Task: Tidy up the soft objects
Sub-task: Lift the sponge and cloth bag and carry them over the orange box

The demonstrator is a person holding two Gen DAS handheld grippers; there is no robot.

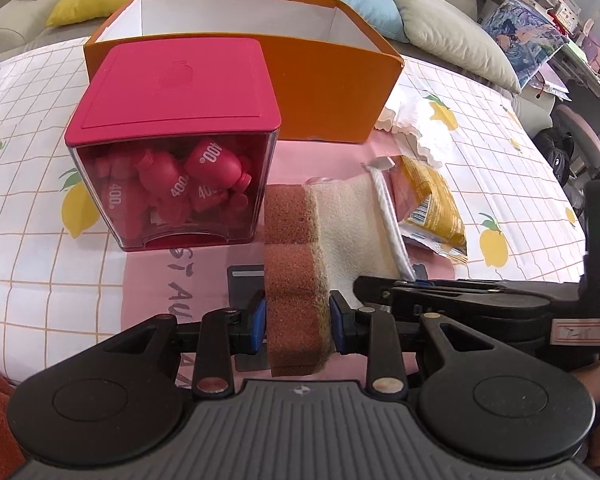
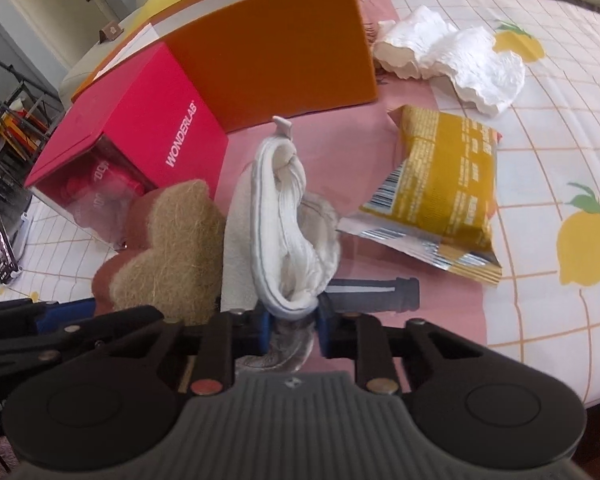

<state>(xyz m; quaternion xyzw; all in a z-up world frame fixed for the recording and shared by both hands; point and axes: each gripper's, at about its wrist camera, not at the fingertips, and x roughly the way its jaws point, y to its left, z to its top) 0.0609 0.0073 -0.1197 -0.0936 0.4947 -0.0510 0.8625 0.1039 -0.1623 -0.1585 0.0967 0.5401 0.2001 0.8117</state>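
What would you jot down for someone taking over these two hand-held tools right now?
Left tool: shut on the brown sponge, low over the pink mat.
Right tool: shut on the white cloth bundle, right beside the sponge.
Orange box stands open behind the red container; nothing shows inside it from here.
Yellow packet and crumpled white cloth lie on the table.
Done: both items gripped.
Left: probably drop them into the box, then fetch the crumpled cloth.

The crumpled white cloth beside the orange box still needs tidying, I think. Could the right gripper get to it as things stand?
Probably not yet: the right gripper is shut on a white bundle. The path past the yellow packet to the white cloth looks free.
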